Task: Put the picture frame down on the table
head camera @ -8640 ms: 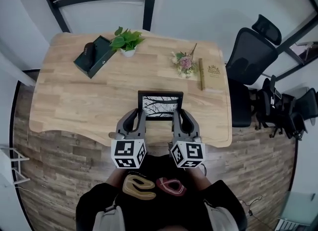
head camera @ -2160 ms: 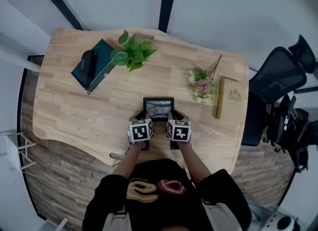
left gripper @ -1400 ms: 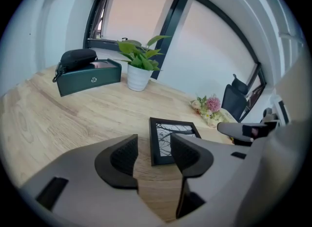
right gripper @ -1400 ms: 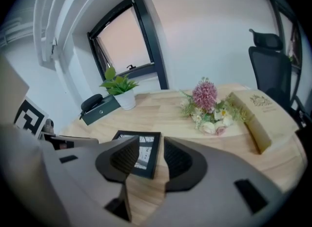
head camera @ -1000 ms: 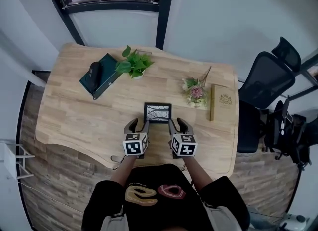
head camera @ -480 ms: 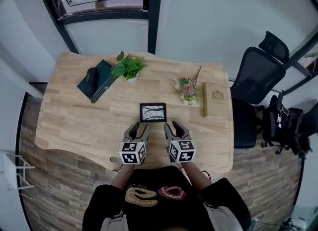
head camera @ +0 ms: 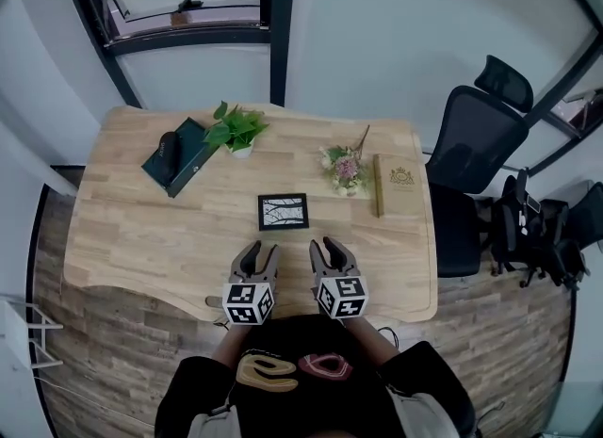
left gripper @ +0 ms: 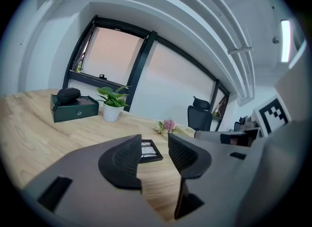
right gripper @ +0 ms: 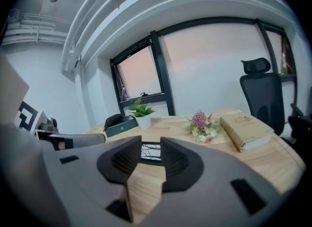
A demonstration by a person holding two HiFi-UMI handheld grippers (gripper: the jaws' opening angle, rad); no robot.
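The black picture frame [head camera: 284,211] lies flat on the wooden table [head camera: 132,229], near its middle, with nothing touching it. Both grippers hover side by side over the table's near edge, a short way back from the frame. My left gripper [head camera: 256,255] is open; its jaws have just been closing a little, with nothing between them. My right gripper [head camera: 327,250] is likewise open, its jaws narrowing on empty air. In the left gripper view the frame [left gripper: 148,152] shows past the jaws' gap [left gripper: 155,141]. In the right gripper view the frame [right gripper: 150,153] shows the same way beyond that gripper [right gripper: 151,142].
A dark green box [head camera: 179,155] with a black case on it and a potted plant [head camera: 234,130] stand at the table's far left. Flowers [head camera: 343,165] and a tan book [head camera: 396,180] lie at the far right. An office chair [head camera: 480,135] stands beyond the right edge.
Both grippers have drawn back from the frame toward the person and risen. The frame stays flat on the table, free of the jaws.
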